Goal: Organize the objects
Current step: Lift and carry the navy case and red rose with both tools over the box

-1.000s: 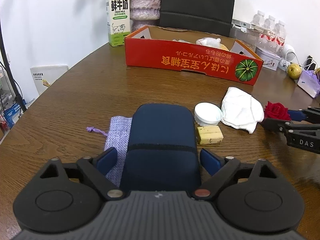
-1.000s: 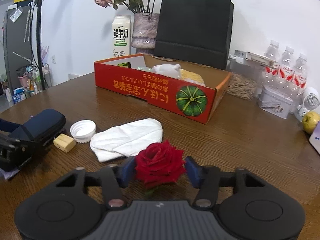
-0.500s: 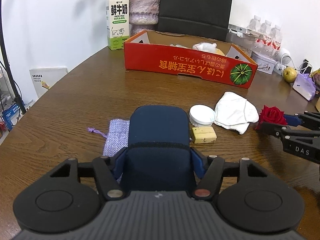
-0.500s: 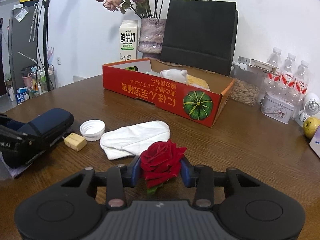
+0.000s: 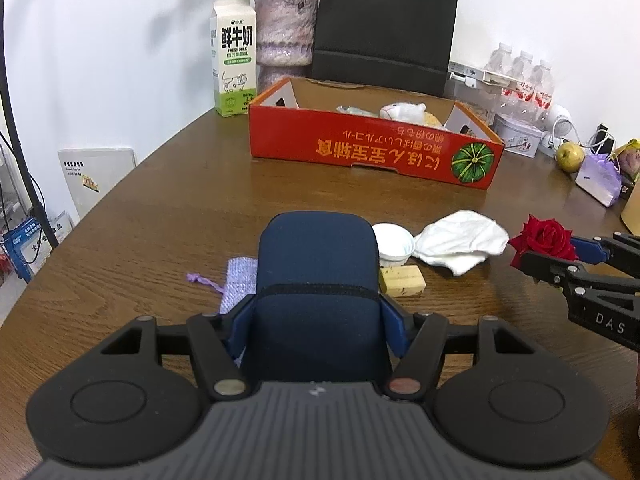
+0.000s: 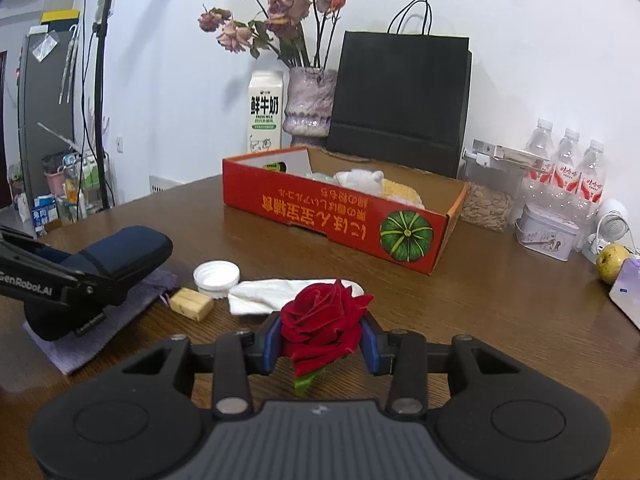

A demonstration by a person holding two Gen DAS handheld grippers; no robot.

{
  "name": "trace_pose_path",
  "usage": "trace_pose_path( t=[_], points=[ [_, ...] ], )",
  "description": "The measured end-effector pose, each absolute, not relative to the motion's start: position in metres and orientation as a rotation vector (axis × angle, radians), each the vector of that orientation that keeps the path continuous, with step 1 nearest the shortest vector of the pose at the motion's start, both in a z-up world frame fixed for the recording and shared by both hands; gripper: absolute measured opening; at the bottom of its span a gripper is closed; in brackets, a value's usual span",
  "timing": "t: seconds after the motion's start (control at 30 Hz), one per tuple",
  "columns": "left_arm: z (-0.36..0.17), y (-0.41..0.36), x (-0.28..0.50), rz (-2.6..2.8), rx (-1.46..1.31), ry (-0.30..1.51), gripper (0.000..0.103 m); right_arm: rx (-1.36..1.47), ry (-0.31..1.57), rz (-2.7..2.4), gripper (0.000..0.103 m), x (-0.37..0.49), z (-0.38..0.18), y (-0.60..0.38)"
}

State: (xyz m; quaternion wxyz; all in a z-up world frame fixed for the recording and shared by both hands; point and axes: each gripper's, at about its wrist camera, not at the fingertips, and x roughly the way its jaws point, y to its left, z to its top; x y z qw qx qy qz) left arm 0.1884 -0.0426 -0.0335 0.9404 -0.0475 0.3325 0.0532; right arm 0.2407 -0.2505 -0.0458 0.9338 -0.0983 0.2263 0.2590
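- a wooden table [image 5: 168,200] against a white wall carries an open red cardboard box [image 5: 372,152], partly filled; loose items lie in front of it.
- the left gripper [image 5: 318,322] has just closed and now clamps a navy pouch [image 5: 318,264], its far end raised. risk: the bulky, soft pouch may slip from the pads or drag the purple drawstring bag [image 5: 240,276] beneath it.
- the right gripper [image 6: 322,338] pinches a red rose [image 6: 324,320] by its bloom. risk: pad pressure may crush petals, or the bloom may slip free.
- the two grippers are near each other; converging on the box risks a collision.
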Motion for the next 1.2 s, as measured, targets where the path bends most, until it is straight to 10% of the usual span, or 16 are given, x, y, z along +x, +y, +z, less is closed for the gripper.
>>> trace_pose_path(
  t=[1.2],
  points=[
    [0.014, -0.023, 0.258, 0.041, -0.078, 0.558, 0.065, -0.086, 0.421, 0.475, 0.039, 0.283, -0.006, -0.205]
  ],
)
